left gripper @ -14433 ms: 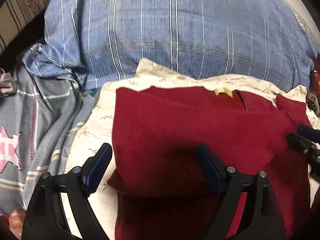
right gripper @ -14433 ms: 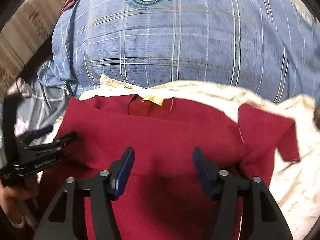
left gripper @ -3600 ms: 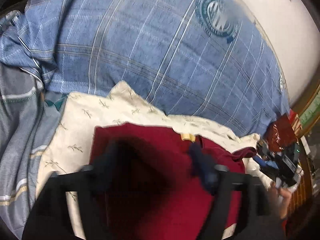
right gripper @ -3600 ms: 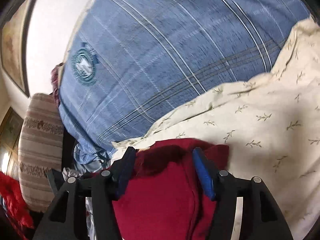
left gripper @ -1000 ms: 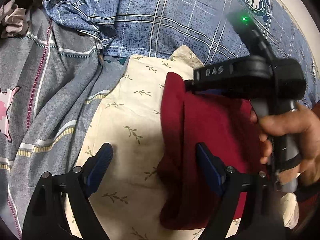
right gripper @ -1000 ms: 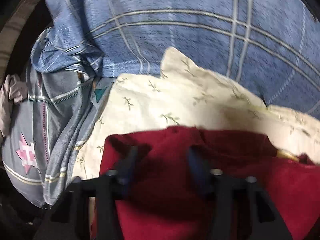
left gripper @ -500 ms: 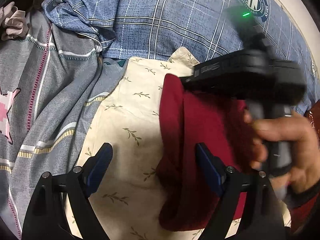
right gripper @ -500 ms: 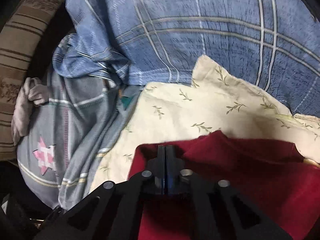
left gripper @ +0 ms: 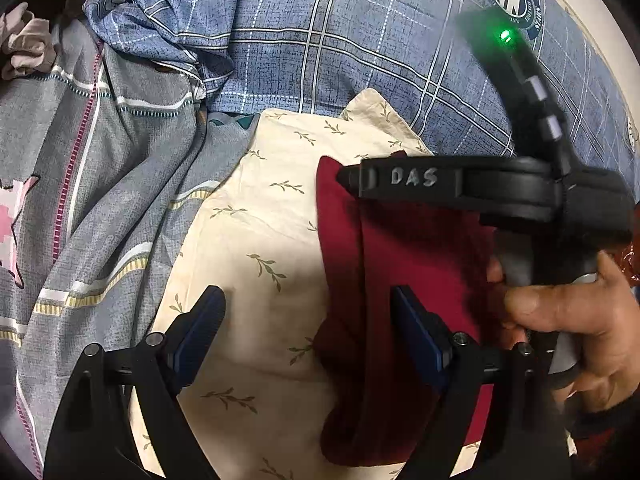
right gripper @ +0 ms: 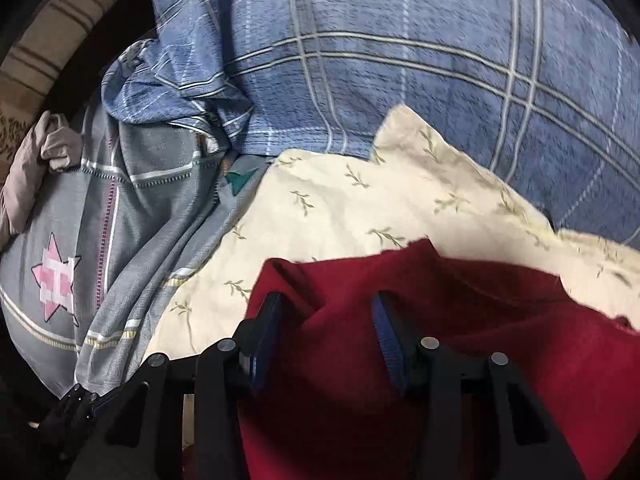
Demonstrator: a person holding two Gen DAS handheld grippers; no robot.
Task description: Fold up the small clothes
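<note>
Half a second ago the right gripper (right gripper: 324, 336) was pinched on the top edge of the red garment (left gripper: 400, 280); now its jaws stand apart over that corner. Spread flat earlier, the garment now lies as a narrow, lengthwise-folded strip on the cream leaf-print cloth (left gripper: 256, 248), which rests on the blue plaid bedding (left gripper: 320, 40). Likely a crosswise fold is left. The left gripper (left gripper: 304, 324) hovers open, holding nothing, straddling the strip's left edge. No containers appear.

Black gripper frames, blue fingers (left gripper: 199, 324) ("DAS" embossed), bare hand (left gripper: 572, 320)
</note>
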